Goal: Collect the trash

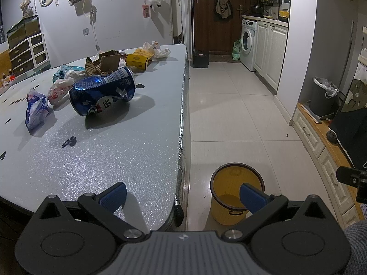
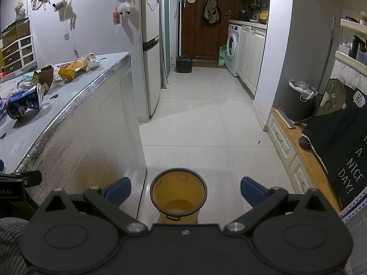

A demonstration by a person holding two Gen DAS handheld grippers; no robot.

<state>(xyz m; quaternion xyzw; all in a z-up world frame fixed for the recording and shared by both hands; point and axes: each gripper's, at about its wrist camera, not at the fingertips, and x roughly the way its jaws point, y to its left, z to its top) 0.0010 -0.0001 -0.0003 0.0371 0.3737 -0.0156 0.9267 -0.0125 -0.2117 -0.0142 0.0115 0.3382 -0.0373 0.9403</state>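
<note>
Grey speckled desk (image 1: 114, 155) along the left, foil-wrapped on its edge and side, tiled floor (image 2: 206, 123) to its right. On the floor just beside the desk's near corner, a yellow bin (image 2: 178, 197) with a dark rim, upright, mouth open, nothing visible inside.

Trash spread over the desk top. Nearest: a dented blue can (image 1: 102, 91) on its side, mouth end toward the camera. Left of it, a crumpled white bag (image 1: 60, 89) with red print, touching or nearly touching the can; further left and apart, a blue-and-white wrapper (image 1: 35, 110). Behind the can, torn brown cardboard (image 1: 105, 63), then a yellow box (image 1: 138, 60), then a white bag (image 1: 158, 50) near the far edge. A teal wrapper (image 1: 63, 71) behind the white-and-red bag.

Left claw (image 1: 182, 196) spread wide, holding nothing, hanging over the desk's near corner: one blue pad above the desk top, the other in front of the bin.

Right claw (image 2: 184, 191) also spread wide and empty, above the floor, the bin framed between its pads, desk side to its left.

Small dark marks (image 1: 70, 141) scattered on the desk surface.
</note>
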